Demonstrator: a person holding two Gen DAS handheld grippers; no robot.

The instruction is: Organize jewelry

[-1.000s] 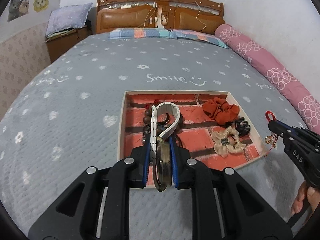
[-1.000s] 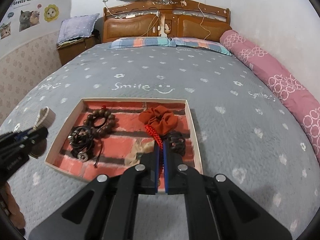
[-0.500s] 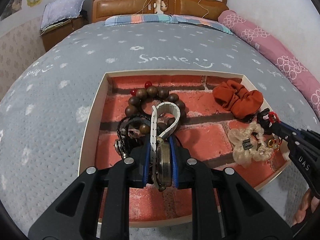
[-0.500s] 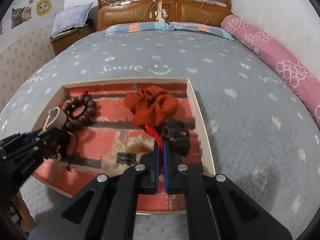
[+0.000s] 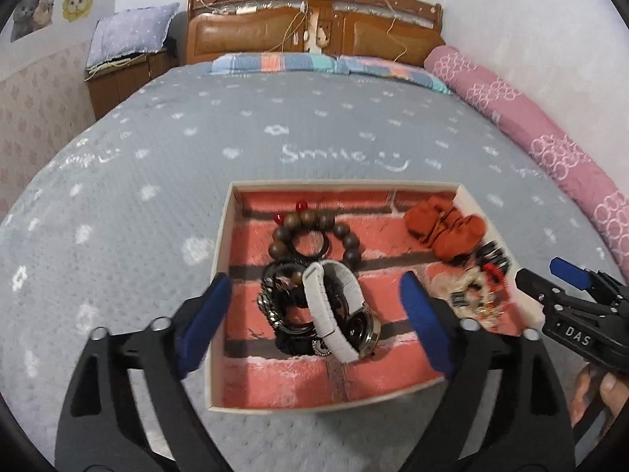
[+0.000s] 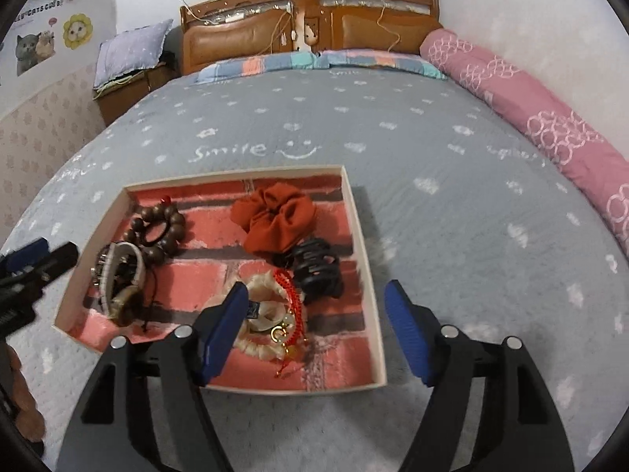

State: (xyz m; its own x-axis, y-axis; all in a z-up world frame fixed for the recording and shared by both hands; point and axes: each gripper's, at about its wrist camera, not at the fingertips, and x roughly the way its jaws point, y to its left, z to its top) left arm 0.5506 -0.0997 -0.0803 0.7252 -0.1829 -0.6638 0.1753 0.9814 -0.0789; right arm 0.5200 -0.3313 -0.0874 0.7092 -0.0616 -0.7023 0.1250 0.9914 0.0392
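A shallow tray [image 5: 221, 271] with pale walls and a red brick-print floor lies on the bed [image 5: 275, 110], and all the jewelry sits in it. On its left side a watch [image 5: 334, 310] with a white strap lies on a heap of dark chains [image 5: 275, 310], its brass face tipped up, just in front of a ring of brown wooden beads [image 5: 314, 232]. On the right side lie an orange scrunchie [image 6: 277, 218], a black claw clip [image 6: 316, 269], a cream scrunchie [image 6: 263, 334] and, draped over it, a red cord [image 6: 293, 306] with gold charms.

The left gripper [image 5: 314, 314] hangs over the watch, jaws wide apart and just opened, nothing pressed between the blue pads. The right gripper [image 6: 314, 330] hangs over the tray's right near corner, jaws also apart and just opened, the red cord lying free below them.

The bed wears a grey quilt dotted with white flowers and the word "Smile". A striped pillow [image 5: 314, 65] lies at its head under a carved wooden headboard [image 5: 314, 27]. A pink bolster [image 5: 530, 122] runs along the white wall on the right. To the left stands a wooden nightstand [image 5: 118, 82] with a lilac pillow [image 5: 129, 33] on it, and cat stickers [image 5: 33, 13] mark the wall above.
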